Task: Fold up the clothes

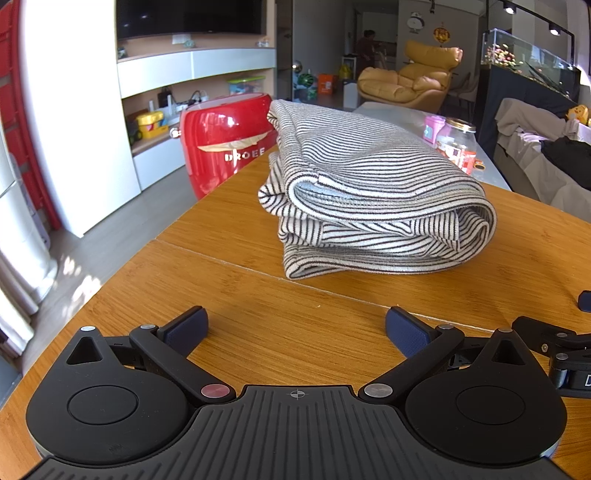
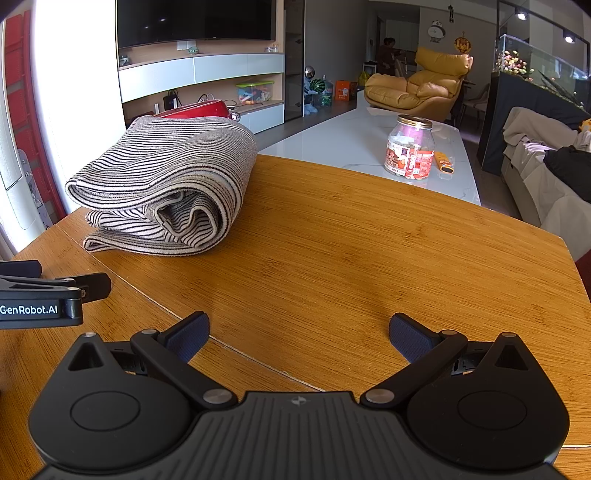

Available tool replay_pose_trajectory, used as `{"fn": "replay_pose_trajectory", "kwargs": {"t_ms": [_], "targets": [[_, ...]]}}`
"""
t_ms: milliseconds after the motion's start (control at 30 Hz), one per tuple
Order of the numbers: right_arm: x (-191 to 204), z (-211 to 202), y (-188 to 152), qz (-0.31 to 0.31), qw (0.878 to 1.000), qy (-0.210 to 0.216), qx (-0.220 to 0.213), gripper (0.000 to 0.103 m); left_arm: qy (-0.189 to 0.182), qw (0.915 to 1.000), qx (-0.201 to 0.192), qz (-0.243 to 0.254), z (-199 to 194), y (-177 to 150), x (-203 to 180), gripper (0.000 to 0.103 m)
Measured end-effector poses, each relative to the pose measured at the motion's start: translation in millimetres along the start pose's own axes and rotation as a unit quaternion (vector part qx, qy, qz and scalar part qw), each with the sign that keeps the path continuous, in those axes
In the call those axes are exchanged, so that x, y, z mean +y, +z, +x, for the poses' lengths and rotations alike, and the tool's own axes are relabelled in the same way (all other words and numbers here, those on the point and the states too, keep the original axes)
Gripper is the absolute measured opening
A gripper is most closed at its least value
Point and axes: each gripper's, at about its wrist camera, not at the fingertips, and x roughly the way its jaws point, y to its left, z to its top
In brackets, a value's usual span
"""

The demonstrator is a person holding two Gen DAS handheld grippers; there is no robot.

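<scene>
Daylight pouring in from left, blowing out white wall (image 1: 70, 110) in both views. Wooden table (image 2: 351, 240) carries warm sheen, soft shadows under gripper fingers. Back room dim, ceiling spotlights (image 1: 509, 8) flaring. Foreground sharp; strong fisheye bend at edges.

Home living room, open-plan. Wooden table (image 2: 351, 236) in foreground. Wall unit with large dark television (image 2: 195, 20) above shelves holding toys and storage box. Yellow padded armchair (image 2: 417, 86) further back. White marble-look counter (image 2: 354, 144) with snack jar (image 2: 409, 151). Sofa (image 2: 539, 177) under beige cover at right. Glass aquarium (image 2: 535, 68) on dark cabinet. Panda wall clock (image 2: 436, 27).
</scene>
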Motion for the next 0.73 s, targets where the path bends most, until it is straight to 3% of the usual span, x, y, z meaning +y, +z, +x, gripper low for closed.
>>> {"fn": "replay_pose_trajectory", "kwargs": {"t_ms": [133,300,400,467,500,733], "targets": [[-0.4,0.2,0.1,0.001,1.000,0.000,0.000,0.103,-0.060,0.9971,0.002,0.047,0.8,0.8,-8.3,0.103],[-1.8,2.0,1.3,0.002,1.000,-0.001,0.000,0.103,-0.095,0.9929,0.022,0.069,-2.4,2.2,-10.2,0.103],[-1.6,1.7,1.1,0.002,1.000,-0.001,0.000,0.103,-0.081,0.9959,0.024,0.034,-10.8,-3.4,-1.9,0.103],[-1.2,1.8,1.2,0.003,1.000,-0.003,0.000,0.103,-0.018,0.9991,0.029,0.025,-16.8,-8.8,1.1,0.103],[-0.7,1.8,1.1,0.004,1.000,-0.004,0.000,0.103,-0.012,0.9994,0.032,0.006,-17.6,-8.9,5.5,0.103],[42.5,5.2,3.7,0.004,1.000,-0.003,0.000,0.103,-0.051,0.9977,0.005,-0.044,-25.1,-7.0,42.4,0.103]]}}
